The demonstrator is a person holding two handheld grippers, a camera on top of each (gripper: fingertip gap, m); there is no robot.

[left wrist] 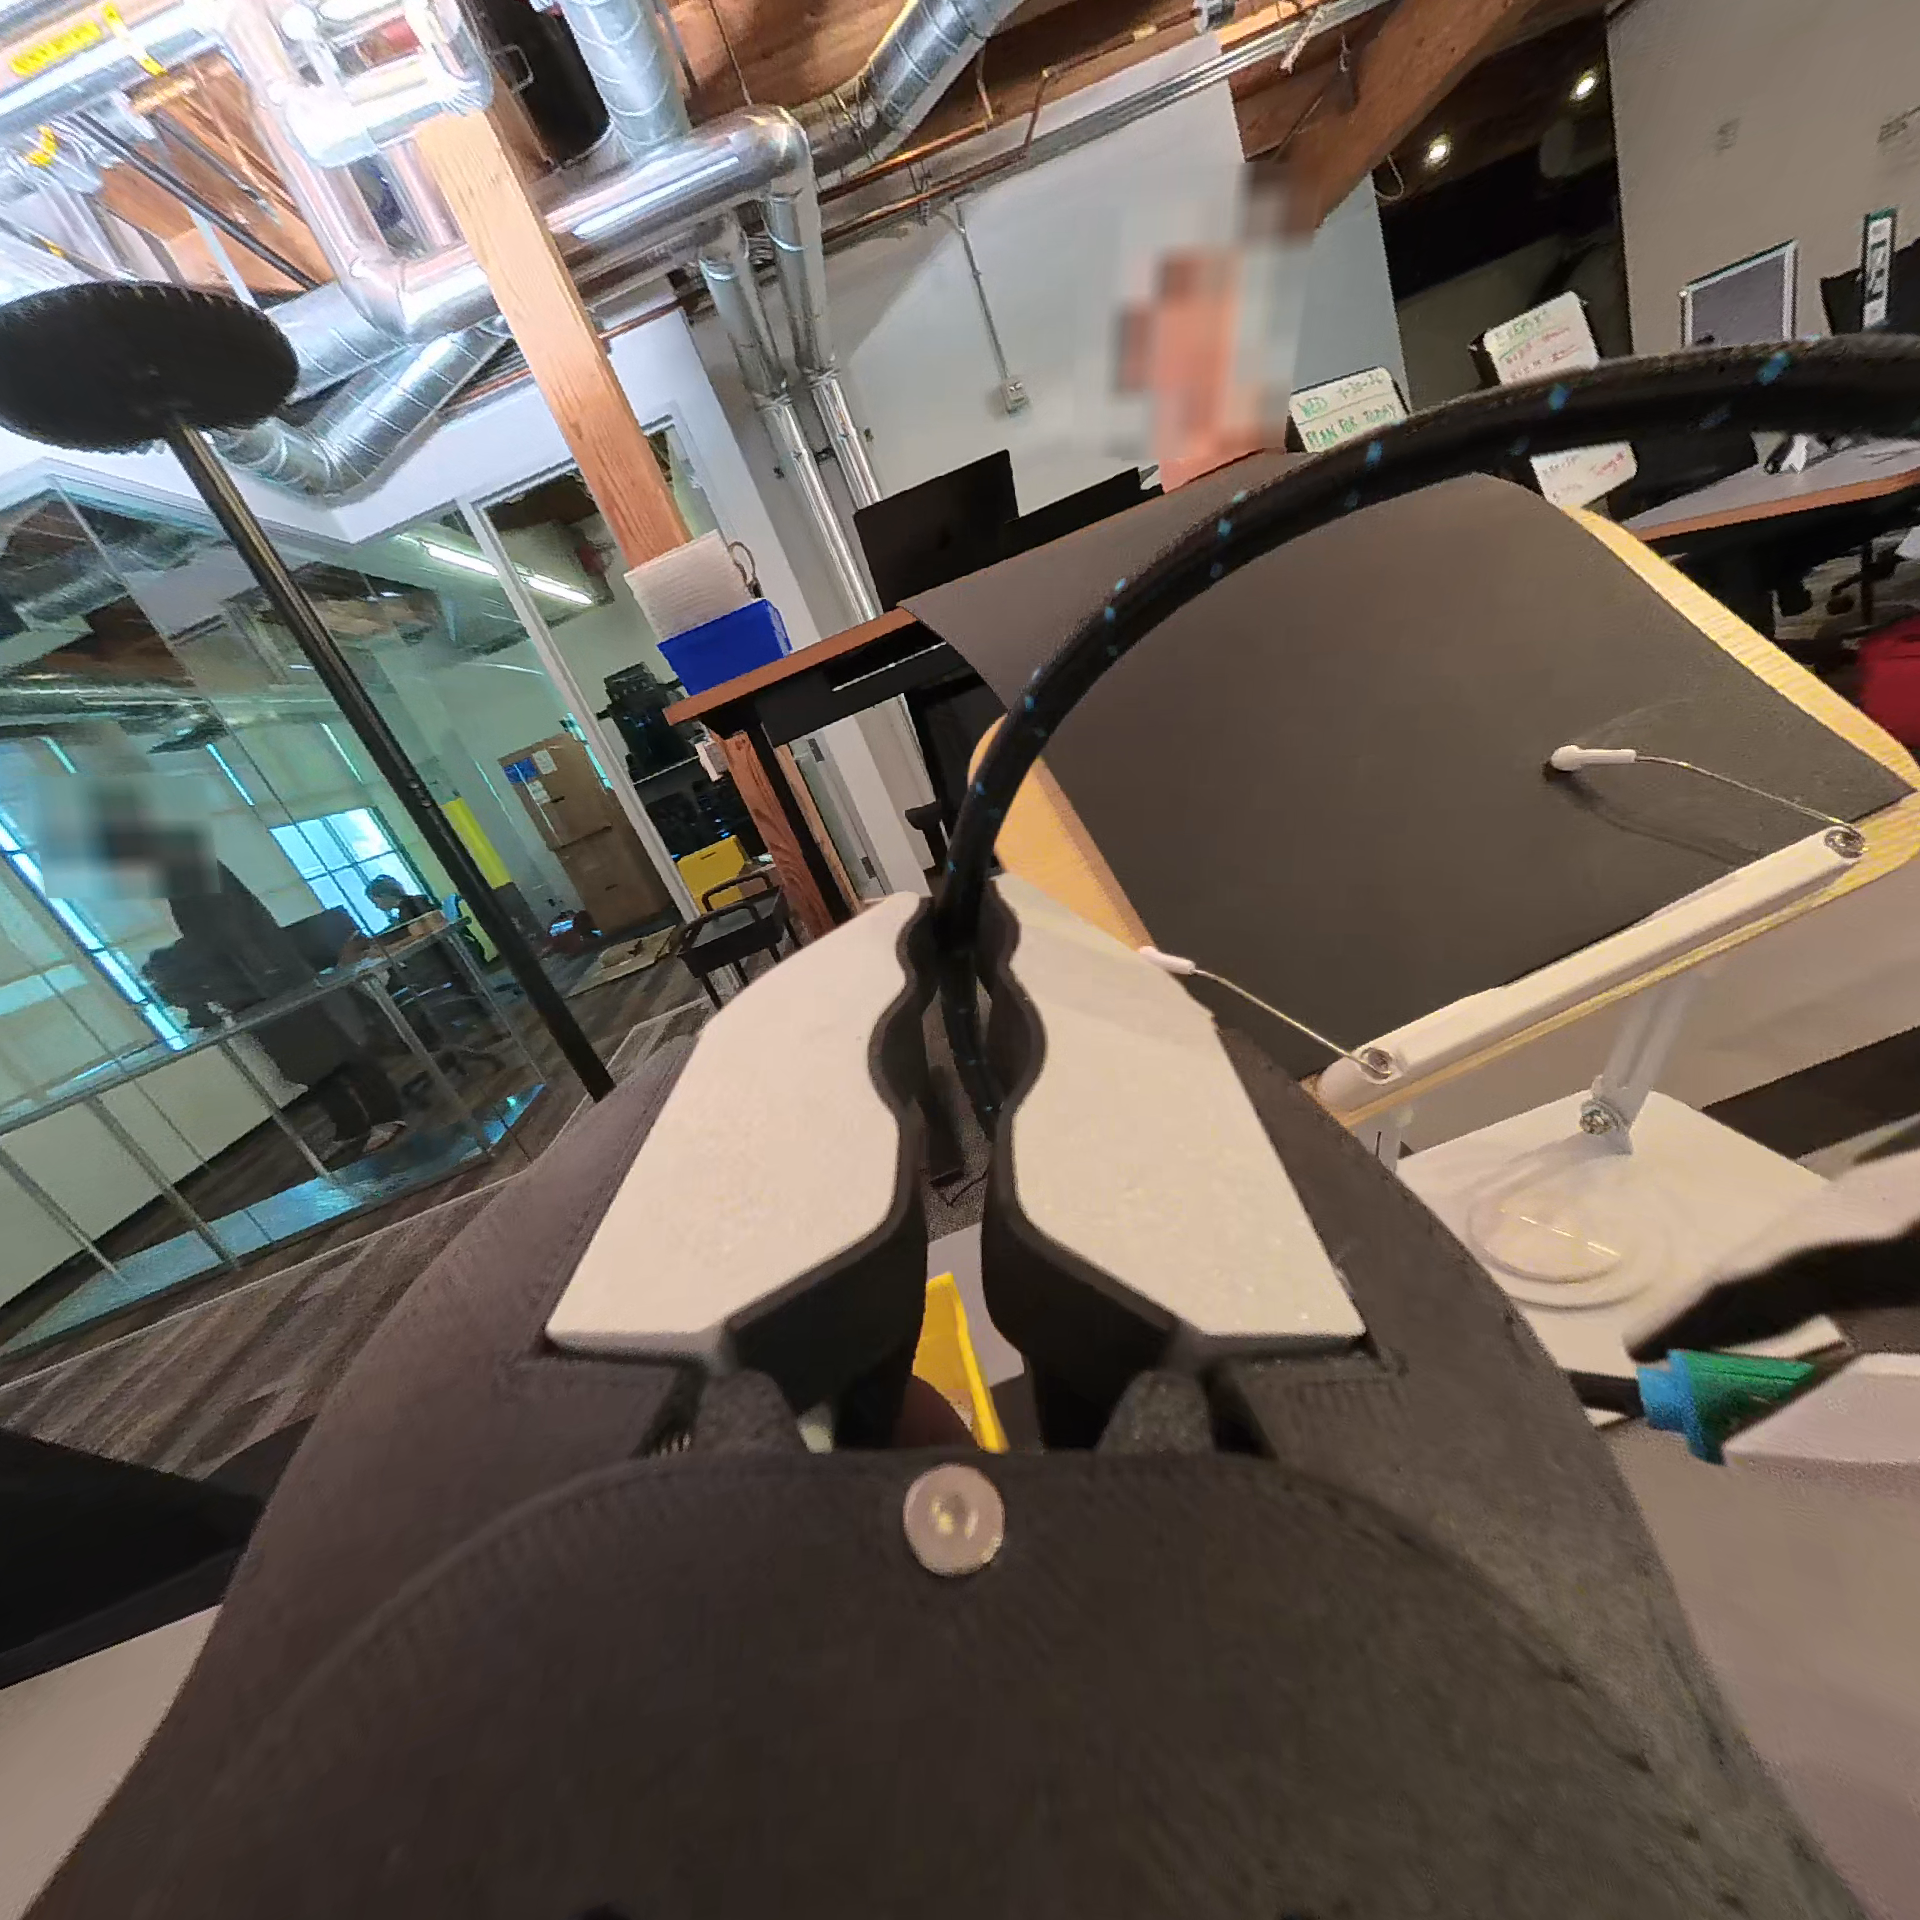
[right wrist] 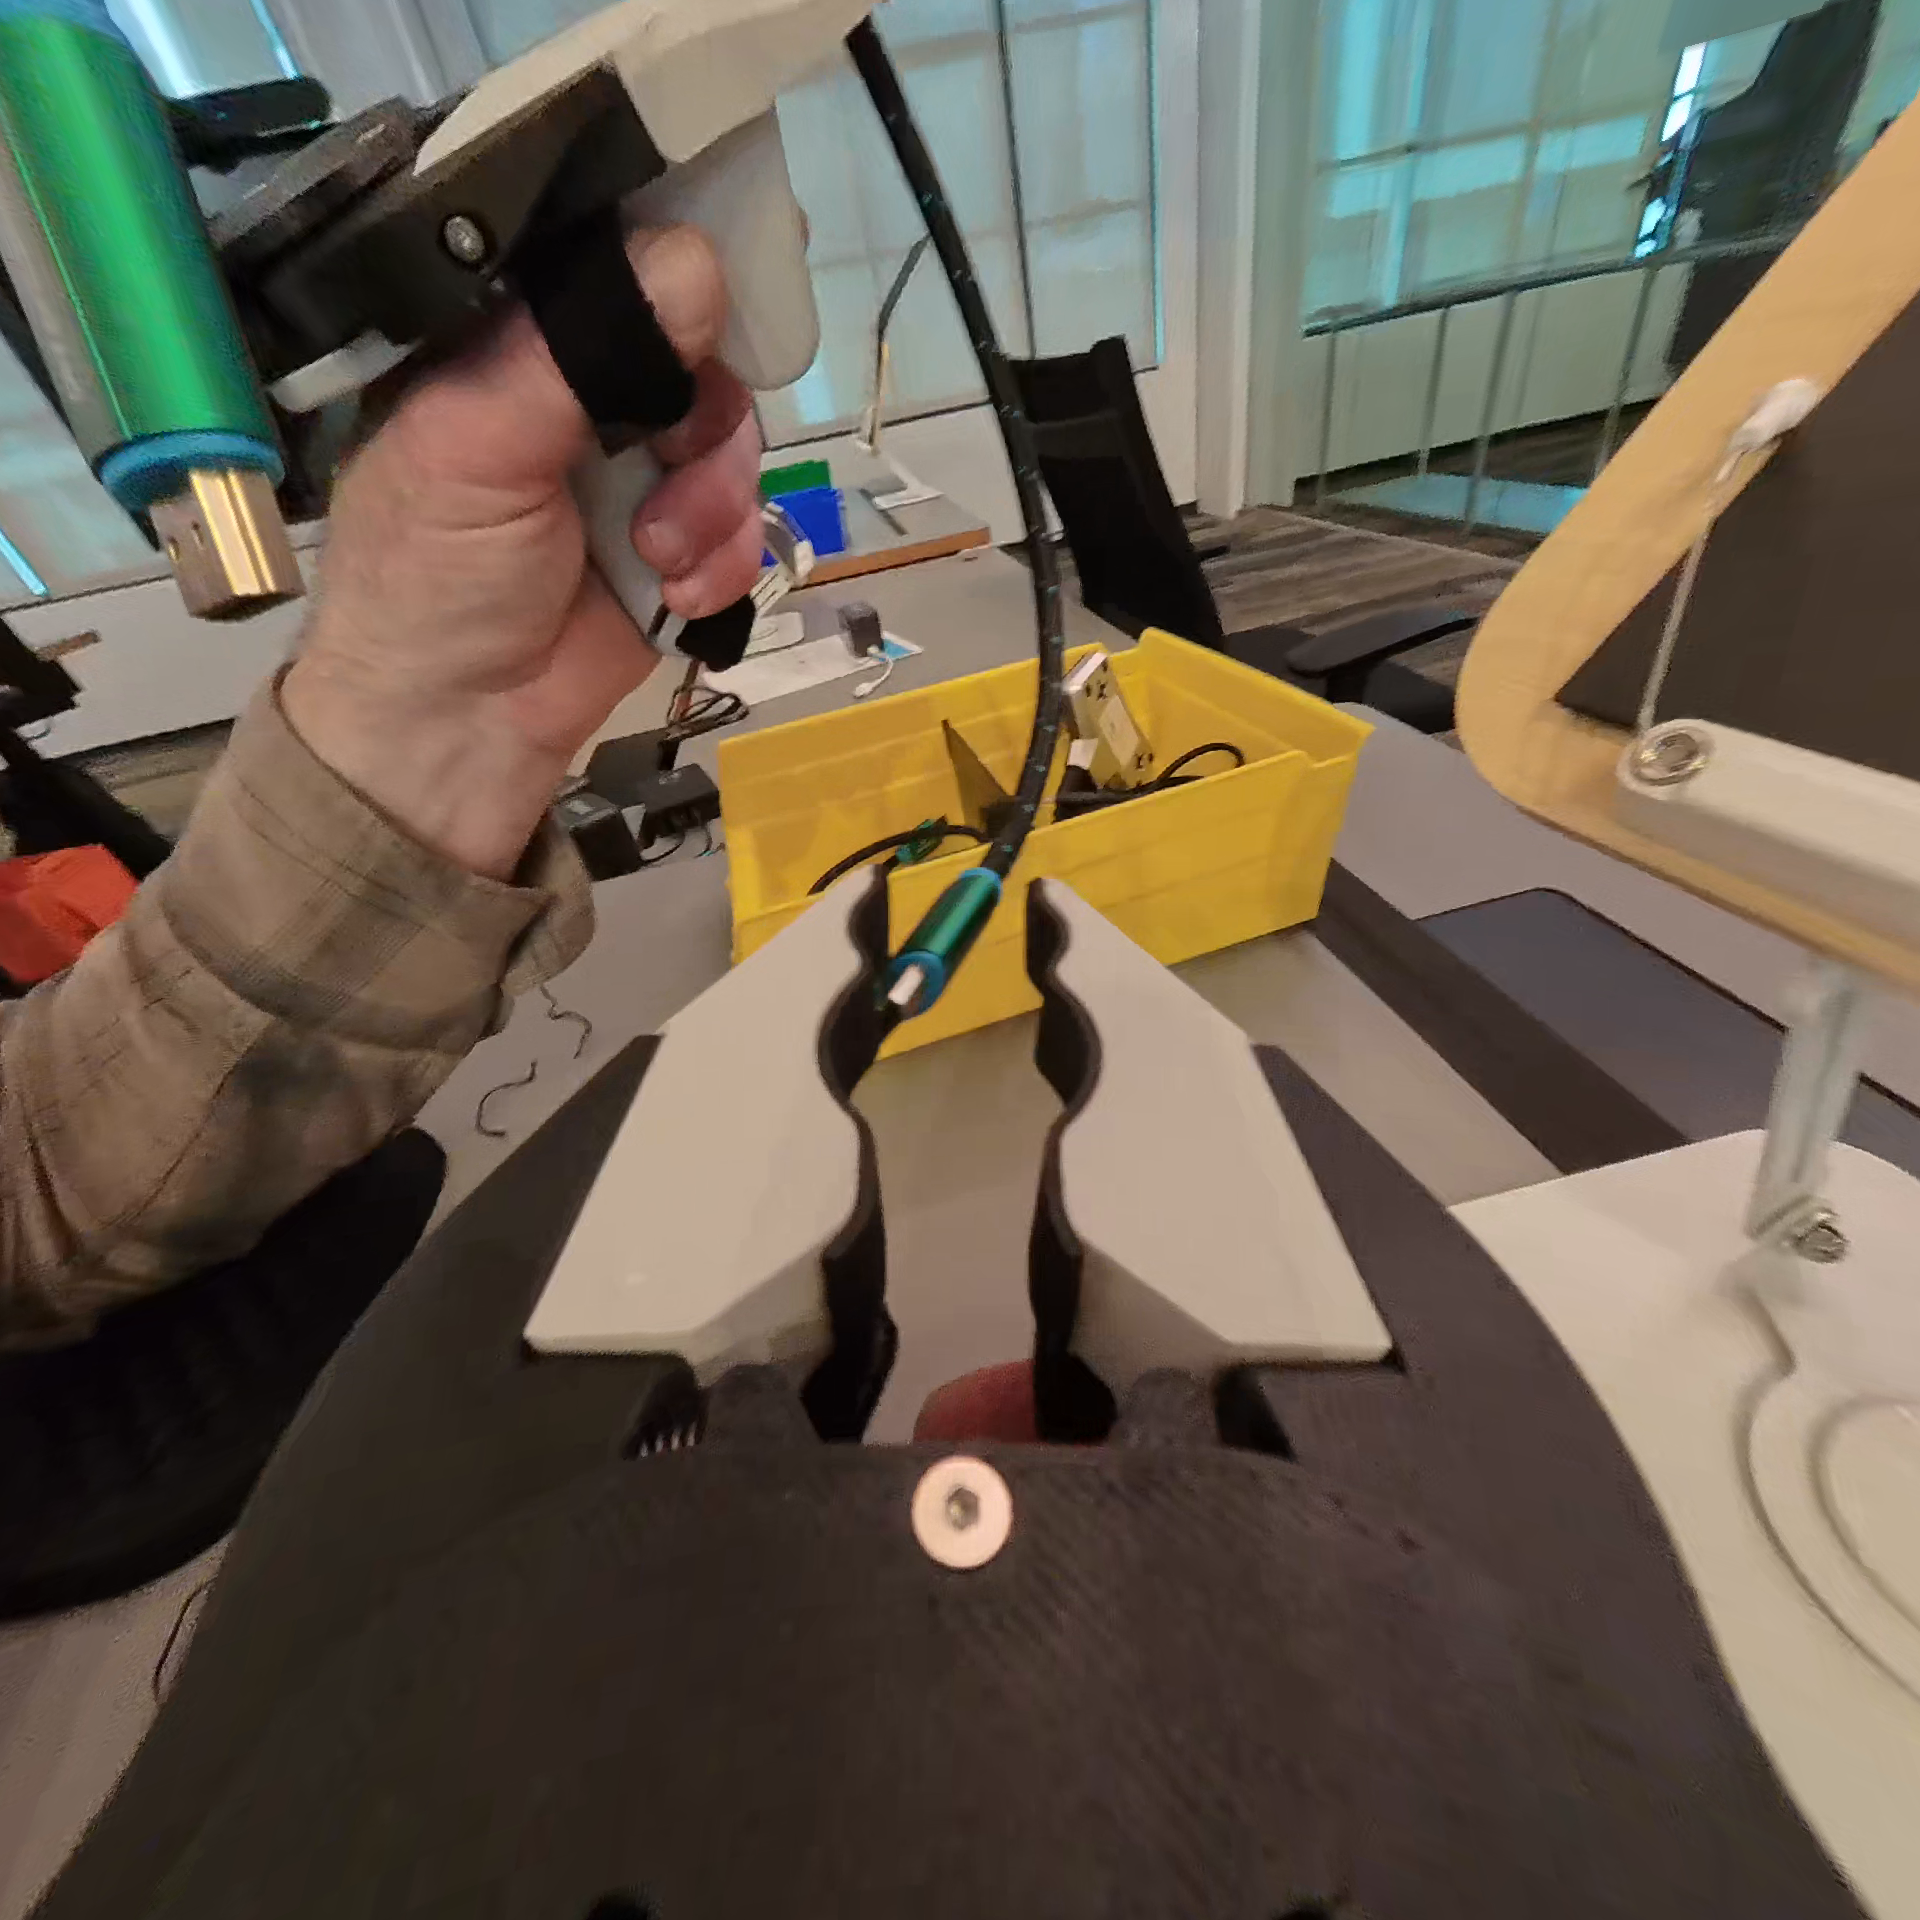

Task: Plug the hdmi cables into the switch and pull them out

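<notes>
Above the yellow bin (right wrist: 1039, 831), the left gripper (left wrist: 961, 997) is clamped on a black braided cable (left wrist: 1195, 540) flecked with blue. Its jaws are drawn nearly together, with the cable pinched between the fingertips. From that grip the cable arches up and away to the right in the left wrist view.

In the right wrist view the same cable hangs down from the left gripper, held high and up-left of the bin by a hand (right wrist: 499, 582) in a plaid sleeve. The cable ends in a green connector (right wrist: 940, 951) with a blue collar and a metal tip. That connector hangs in front of the bin's near wall, between the fingertips of the right gripper (right wrist: 961, 977). The right gripper's jaws stand well apart. The connector lies close to the left finger; whether it touches cannot be told. Nothing is gripped.

A second green connector (right wrist: 135, 291), large and close to the lens, shows up-left of the bin; what holds it cannot be told.

Inside the bin lie further dark cables and a silver plug (right wrist: 1107, 717). To the right of the bin stands a white stand (right wrist: 1714, 831) carrying a dark board with a pale wooden rim (right wrist: 1538, 582). No switch can be made out in either view.
</notes>
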